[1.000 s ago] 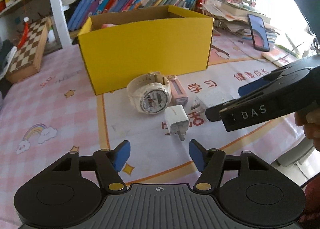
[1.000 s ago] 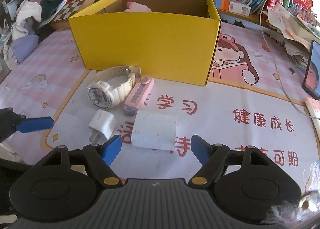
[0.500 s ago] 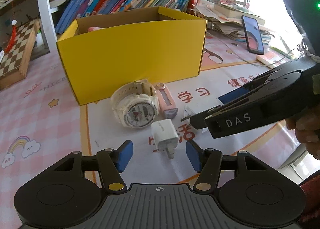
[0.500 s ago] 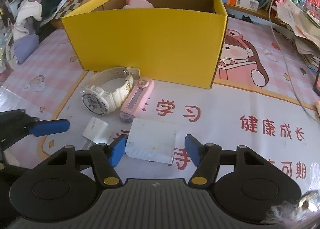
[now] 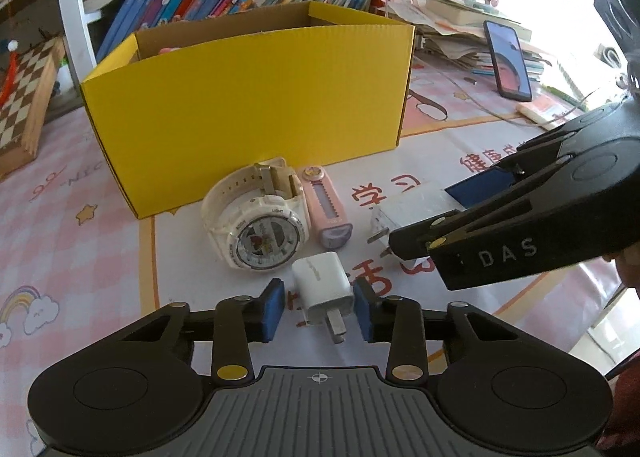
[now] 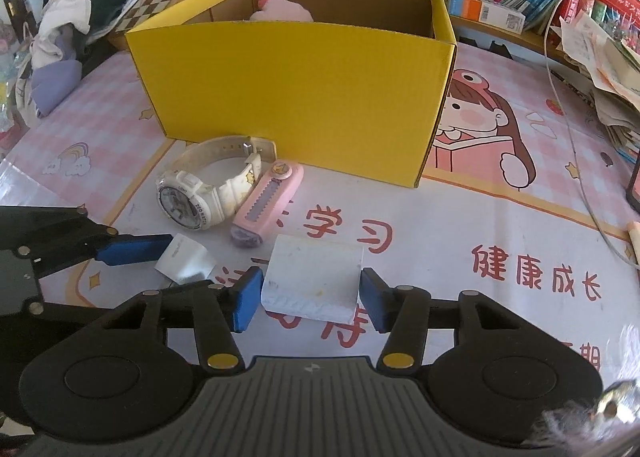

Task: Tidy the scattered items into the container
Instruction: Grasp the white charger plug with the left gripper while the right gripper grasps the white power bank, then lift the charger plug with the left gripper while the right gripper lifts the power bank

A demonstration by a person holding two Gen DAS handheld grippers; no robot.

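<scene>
The left hand-held gripper (image 5: pixel 319 309) brackets the small white charger (image 5: pixel 322 289), not closed; its prongs point to the bottom edge. The right hand-held gripper (image 6: pixel 308 299) stands open around the big white adapter (image 6: pixel 314 281).

Watch (image 5: pixel 256 225) and 2 chargers (image 5: pixel 322 287) before box (image 5: pixel 248 105)

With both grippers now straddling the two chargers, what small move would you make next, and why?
Probably close both. The left gripper has its pads either side of the small white charger, and the right gripper brackets the large white charger; both look open, and neither charger is lifted toward the yellow box.
</scene>
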